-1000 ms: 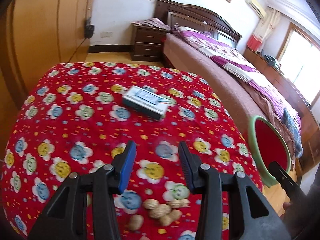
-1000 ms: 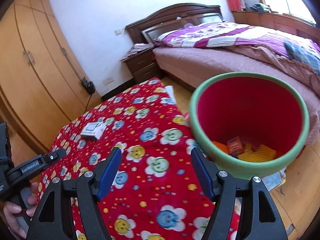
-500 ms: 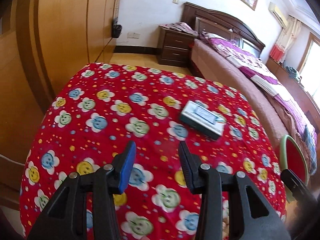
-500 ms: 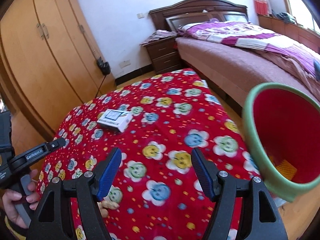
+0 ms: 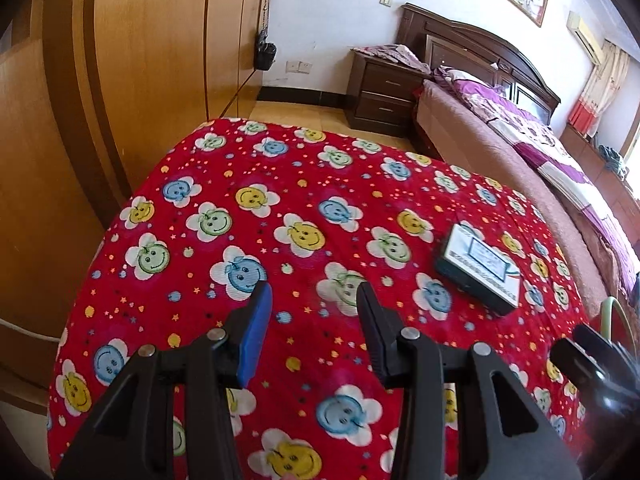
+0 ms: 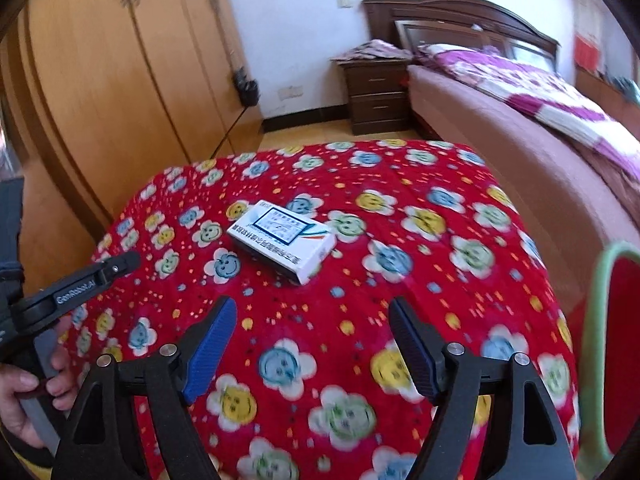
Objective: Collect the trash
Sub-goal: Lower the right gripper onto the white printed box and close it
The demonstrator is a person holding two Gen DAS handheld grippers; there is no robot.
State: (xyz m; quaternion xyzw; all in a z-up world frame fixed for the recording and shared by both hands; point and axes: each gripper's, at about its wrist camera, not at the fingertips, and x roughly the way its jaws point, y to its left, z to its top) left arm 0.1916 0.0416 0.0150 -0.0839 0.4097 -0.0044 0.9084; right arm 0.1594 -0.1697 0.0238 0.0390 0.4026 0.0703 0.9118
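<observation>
A small white and dark cardboard box lies flat on the red flower-print tablecloth; it also shows in the left wrist view, to the right of my left gripper. My right gripper is open and empty, above the cloth just short of the box. My left gripper is open and empty over the cloth's left half. A green bin with a red inside stands off the table's right edge; only its rim shows in the left wrist view. The left gripper's tip shows at left in the right wrist view.
Wooden wardrobe doors stand close to the table's left side. A dark nightstand and a bed with a purple cover are behind and to the right. The right gripper's body sits at the left view's right edge.
Both grippers have swung left. The bin has slid from the middle of the right view to its edge, the box is nearer, and the peanuts near the left gripper have left view.
</observation>
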